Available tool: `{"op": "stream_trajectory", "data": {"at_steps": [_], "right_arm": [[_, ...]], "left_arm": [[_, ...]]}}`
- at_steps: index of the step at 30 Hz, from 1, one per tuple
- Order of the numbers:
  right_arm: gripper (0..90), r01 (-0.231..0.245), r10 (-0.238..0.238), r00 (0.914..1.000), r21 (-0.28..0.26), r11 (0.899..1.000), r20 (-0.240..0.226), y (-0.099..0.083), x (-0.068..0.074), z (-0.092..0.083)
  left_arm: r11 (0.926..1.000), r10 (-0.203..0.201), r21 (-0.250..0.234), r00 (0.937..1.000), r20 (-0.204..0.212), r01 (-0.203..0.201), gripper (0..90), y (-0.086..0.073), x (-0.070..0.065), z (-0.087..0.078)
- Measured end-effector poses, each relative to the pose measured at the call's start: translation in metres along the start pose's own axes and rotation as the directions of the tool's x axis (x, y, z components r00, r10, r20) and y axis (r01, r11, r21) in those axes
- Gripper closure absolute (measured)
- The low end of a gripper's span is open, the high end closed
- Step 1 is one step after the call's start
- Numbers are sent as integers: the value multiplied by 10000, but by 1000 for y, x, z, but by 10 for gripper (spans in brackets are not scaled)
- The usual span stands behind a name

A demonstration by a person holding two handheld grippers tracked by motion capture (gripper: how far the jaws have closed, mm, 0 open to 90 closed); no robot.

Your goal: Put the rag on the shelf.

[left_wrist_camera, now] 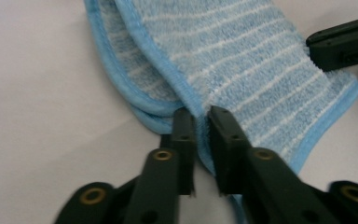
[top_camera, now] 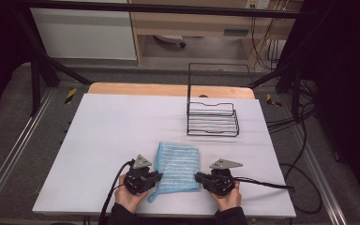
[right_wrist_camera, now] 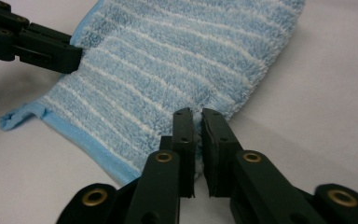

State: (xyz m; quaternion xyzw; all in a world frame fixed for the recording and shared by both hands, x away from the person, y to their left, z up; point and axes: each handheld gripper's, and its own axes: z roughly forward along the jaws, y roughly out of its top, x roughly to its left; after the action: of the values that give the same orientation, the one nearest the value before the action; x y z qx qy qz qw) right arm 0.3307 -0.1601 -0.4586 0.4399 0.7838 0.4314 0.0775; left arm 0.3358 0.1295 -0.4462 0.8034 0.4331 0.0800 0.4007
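A folded blue striped cloth lies near the front edge of the bench, between the two hands. The left hand-held gripper pinches the cloth's hemmed edge in nearly closed jaws, and the right hand-held gripper likewise nips the opposite edge. A black wire rack stands toward the far right corner.

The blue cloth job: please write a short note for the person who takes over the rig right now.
Left gripper: fingers pinch the hemmed edge of the blue cloth.
Right gripper: fingers pinch the opposite, folded edge.
Cloth: folded over, layers showing at its left edge, flat on the white table near the front.
Wire rack: empty, behind the cloth.
Done: cloth folded, both edges gripped.
Left: probably lift it together, perhaps to the rack.
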Motion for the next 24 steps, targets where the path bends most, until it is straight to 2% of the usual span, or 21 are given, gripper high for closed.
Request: {"op": "stream_trajectory", "data": {"at_steps": [1,3,4,6,7,8,9,10,12,19,21,24], "right_arm": [[738,139,-139,9999,-119,9998,31,0,-1,-1],[657,185,-186,9998,-306,9994,-46,3,-2,-2],[639,147,-151,9998,-409,9991,-98,5,-3,-3],[555,184,-194,9997,-704,9973,-133,10,-5,-4],[555,184,-194,9997,-704,9973,-133,10,-5,-4],[542,192,-207,9996,-835,9963,-178,12,-6,-5],[508,120,-143,9996,-877,9961,-247,14,-7,-5],[426,211,-240,9994,-1075,9940,-255,18,-10,-6],[353,344,-365,9992,-1231,9918,-152,20,-12,-7],[198,678,-690,9976,-1452,9871,-36,25,-17,-5],[154,689,-706,9975,-1402,9877,-74,26,-18,-3],[139,707,-722,9974,-1300,9890,-64,26,-19,-1]], "left_arm": [[9999,-11,-162,10000,-93,10,673,2,2,-2],[9987,78,-492,9996,-288,-92,576,7,6,-8],[9964,83,-844,9991,-425,-119,539,14,9,-13],[9945,164,-1028,9984,-541,-219,460,23,13,-16],[9945,164,-1028,9984,-541,-219,422,23,13,-16],[9935,233,-1102,9982,-552,-293,422,27,15,-17],[9926,236,-1178,9983,-531,-298,394,32,18,-17],[9923,237,-1200,9985,-489,-294,342,35,20,-16],[9914,201,-1286,9992,-356,-246,295,42,24,-14],[9949,210,-983,9993,-301,-239,178,61,39,0],[9960,106,-882,9997,-228,-126,164,66,43,6],[9967,-81,-811,9993,-370,51,176,73,48,14]]}}
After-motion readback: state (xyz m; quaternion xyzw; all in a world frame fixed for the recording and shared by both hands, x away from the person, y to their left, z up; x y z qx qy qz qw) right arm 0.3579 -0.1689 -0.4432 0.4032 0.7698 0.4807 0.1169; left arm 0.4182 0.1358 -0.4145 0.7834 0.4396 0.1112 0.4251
